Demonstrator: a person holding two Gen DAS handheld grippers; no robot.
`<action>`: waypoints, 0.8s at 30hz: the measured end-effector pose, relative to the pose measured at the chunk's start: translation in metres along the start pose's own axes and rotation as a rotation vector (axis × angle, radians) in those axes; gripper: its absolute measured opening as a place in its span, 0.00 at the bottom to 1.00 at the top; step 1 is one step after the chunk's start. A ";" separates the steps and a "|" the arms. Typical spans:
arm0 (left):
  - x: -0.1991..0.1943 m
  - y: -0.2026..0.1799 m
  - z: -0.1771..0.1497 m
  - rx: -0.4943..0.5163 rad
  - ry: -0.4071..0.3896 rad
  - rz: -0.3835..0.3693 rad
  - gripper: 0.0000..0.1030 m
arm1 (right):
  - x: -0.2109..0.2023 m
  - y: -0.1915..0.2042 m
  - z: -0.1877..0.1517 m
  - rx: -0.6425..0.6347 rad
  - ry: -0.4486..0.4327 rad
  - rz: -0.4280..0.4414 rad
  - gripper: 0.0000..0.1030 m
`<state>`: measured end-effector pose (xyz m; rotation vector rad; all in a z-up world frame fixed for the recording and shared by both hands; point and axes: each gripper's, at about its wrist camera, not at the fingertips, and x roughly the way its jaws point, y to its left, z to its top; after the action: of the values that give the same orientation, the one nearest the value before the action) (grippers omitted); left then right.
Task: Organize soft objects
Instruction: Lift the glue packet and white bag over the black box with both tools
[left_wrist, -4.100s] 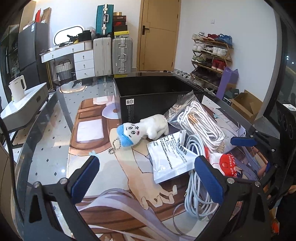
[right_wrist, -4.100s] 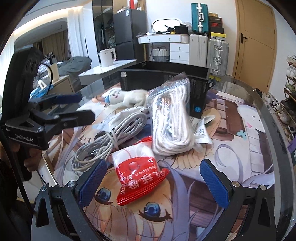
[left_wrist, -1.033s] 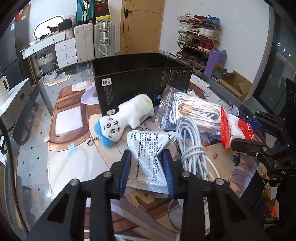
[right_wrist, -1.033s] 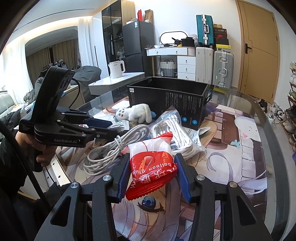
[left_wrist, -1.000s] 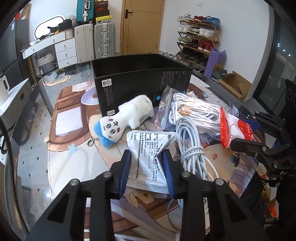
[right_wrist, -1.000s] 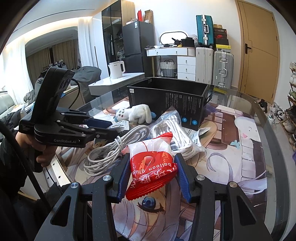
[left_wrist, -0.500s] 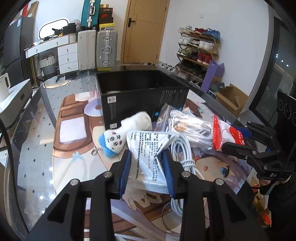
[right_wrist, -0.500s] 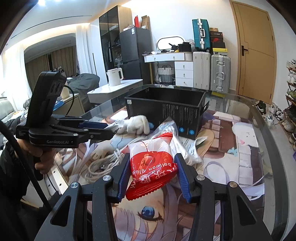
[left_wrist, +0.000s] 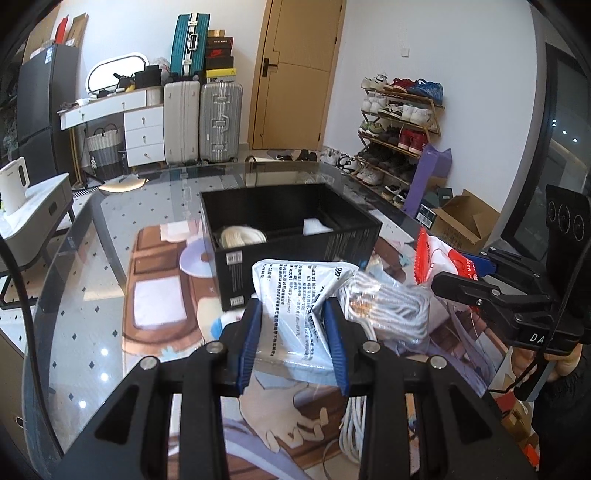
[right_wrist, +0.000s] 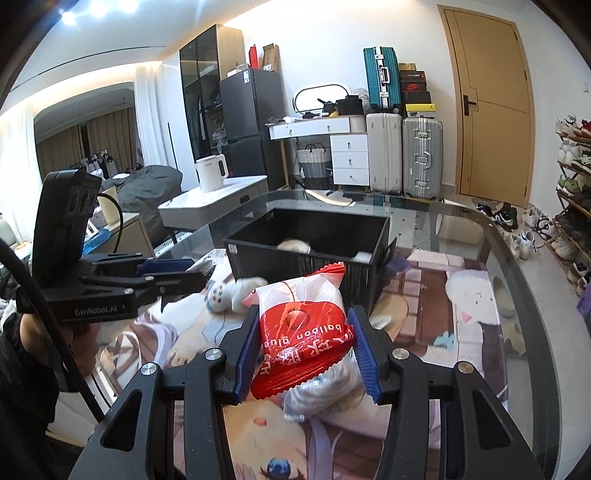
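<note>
The red packet (right_wrist: 303, 338) read "balloon glue", seen upside down, above Chinese characters too distorted to read. The left gripper (right_wrist: 173, 275) body bore "GenRobot.AI". The white pouch (left_wrist: 295, 295) carried dense, illegible print.

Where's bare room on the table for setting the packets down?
Bare glass left of the black box, and mat to its right. Crowded in front: plush toy, bagged rope.
</note>
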<state>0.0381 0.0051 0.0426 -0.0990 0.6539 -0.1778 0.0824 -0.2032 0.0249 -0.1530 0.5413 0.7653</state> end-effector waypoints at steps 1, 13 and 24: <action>0.000 0.000 0.002 0.001 -0.005 0.003 0.32 | 0.002 -0.001 0.003 -0.001 -0.003 0.002 0.46; 0.009 -0.001 0.029 0.020 -0.050 0.021 0.32 | 0.009 -0.007 0.033 0.001 -0.032 -0.008 0.46; 0.019 0.005 0.045 0.007 -0.074 0.046 0.32 | 0.023 -0.013 0.055 0.004 -0.024 -0.027 0.46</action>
<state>0.0806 0.0082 0.0660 -0.0834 0.5813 -0.1318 0.1277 -0.1805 0.0591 -0.1471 0.5171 0.7393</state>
